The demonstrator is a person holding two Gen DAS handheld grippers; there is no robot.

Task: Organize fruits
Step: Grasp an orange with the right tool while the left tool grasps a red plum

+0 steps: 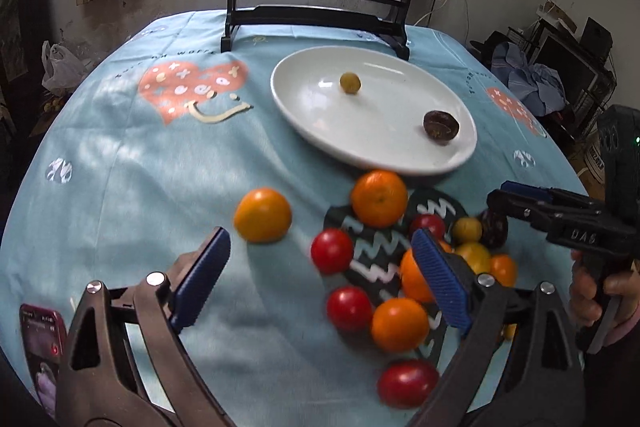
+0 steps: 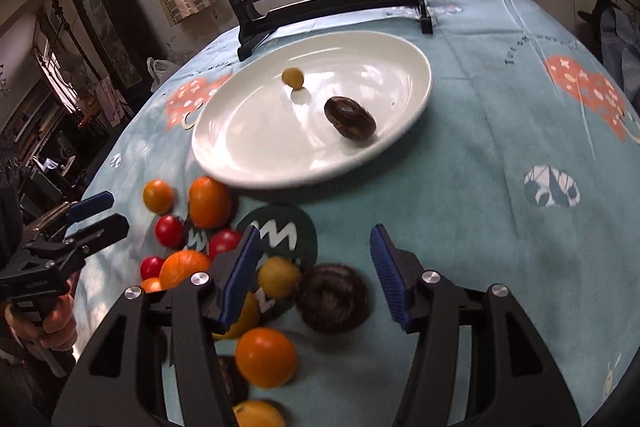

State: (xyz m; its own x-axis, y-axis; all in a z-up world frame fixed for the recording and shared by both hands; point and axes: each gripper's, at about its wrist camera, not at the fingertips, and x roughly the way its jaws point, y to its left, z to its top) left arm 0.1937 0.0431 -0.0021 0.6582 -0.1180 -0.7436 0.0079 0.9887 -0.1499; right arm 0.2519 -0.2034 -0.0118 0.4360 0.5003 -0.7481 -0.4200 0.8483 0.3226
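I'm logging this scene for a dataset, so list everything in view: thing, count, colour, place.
Oval ceramic plate: one, white, centre of table.
Small round fruit: one, yellow-green, on the plate.
Wrinkled dark fruit: one, brown-purple, on the plate.
Second dark round fruit: one, brown, on the cloth between the right gripper's fingers.
Oranges: several, orange, on the cloth near the plate.
Cherry tomatoes: several, red, among the oranges.
Yellow fruits: a few, in the pile.
Tablecloth: one, light blue, printed hearts.
Round painted screen on black stand: one, behind the plate.
Phone: one, red, left table edge.
Left gripper: open, black with blue pads.
Right gripper: open, same colours.
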